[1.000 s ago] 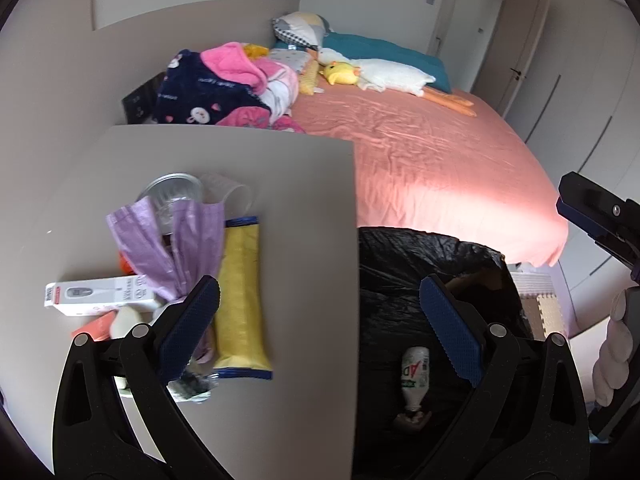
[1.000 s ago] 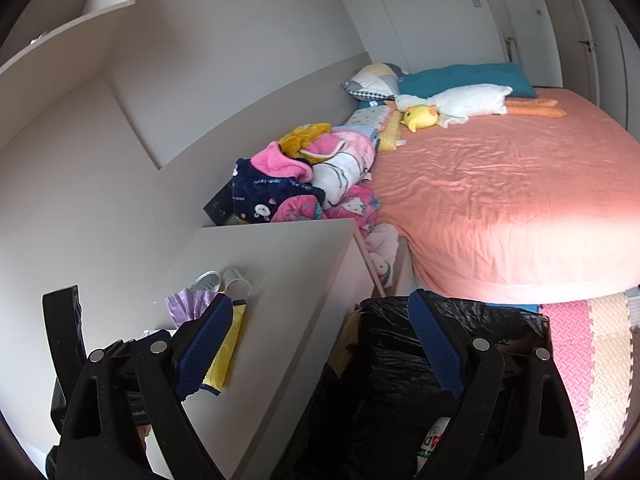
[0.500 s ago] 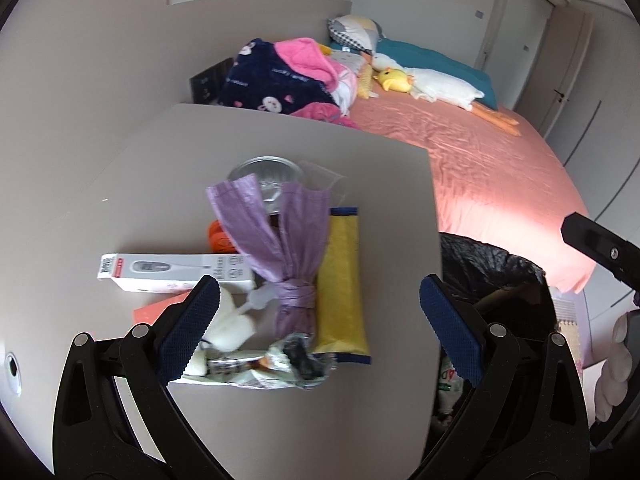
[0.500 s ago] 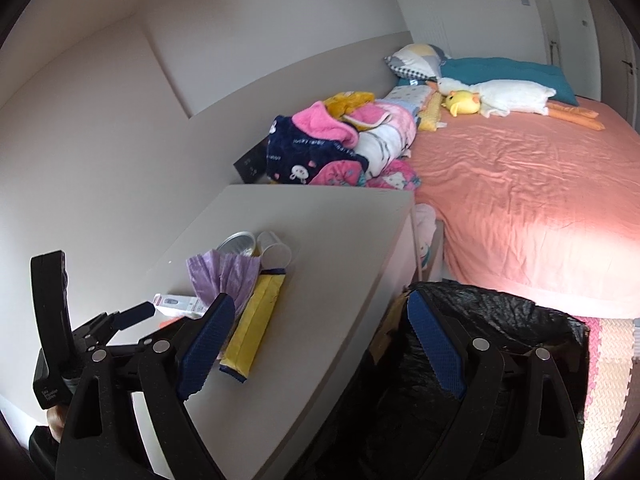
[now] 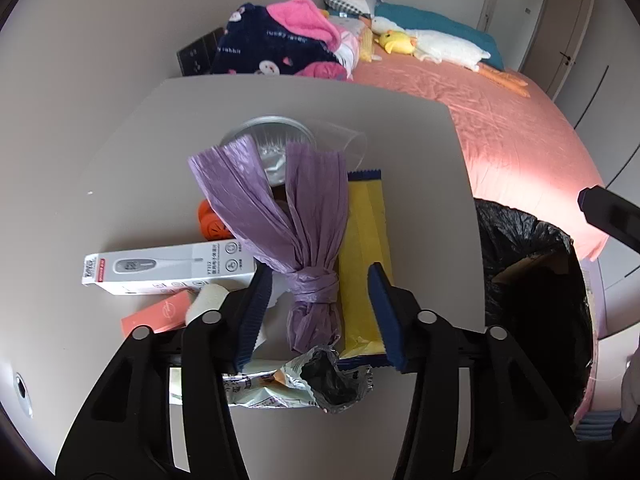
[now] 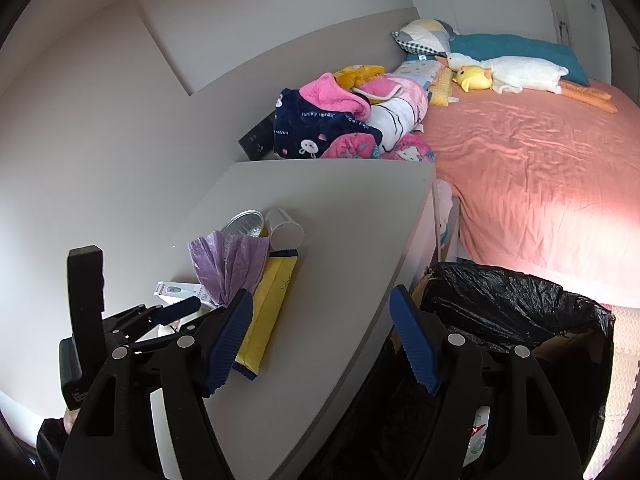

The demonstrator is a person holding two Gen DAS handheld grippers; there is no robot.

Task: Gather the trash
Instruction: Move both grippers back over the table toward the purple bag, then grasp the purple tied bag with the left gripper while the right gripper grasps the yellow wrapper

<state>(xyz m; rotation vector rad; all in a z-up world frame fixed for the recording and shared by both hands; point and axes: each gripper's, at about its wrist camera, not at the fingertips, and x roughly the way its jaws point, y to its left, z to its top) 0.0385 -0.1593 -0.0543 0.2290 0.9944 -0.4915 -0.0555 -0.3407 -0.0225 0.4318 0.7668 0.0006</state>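
Observation:
A pile of trash lies on the grey table: a knotted purple bag, a yellow packet, a torn foil wrapper, a foil dish and a clear cup. My left gripper hangs over the pile, jaws closing. The purple bag's knotted end sits between its pads, which stand clear of it on both sides. My right gripper hovers over the table's right edge, jaws closing with nothing between them. A bin lined with a black bag stands beside the table.
A white thermometer box, a pink card, a white wad and an orange object lie left of the purple bag. A bed with a pink sheet, clothes and plush toys lies beyond the table and bin.
My left gripper swung from over the bin to over the table's trash, came lower, and narrowed its jaws around the purple bag. My right gripper shifted toward the table and narrowed slightly.

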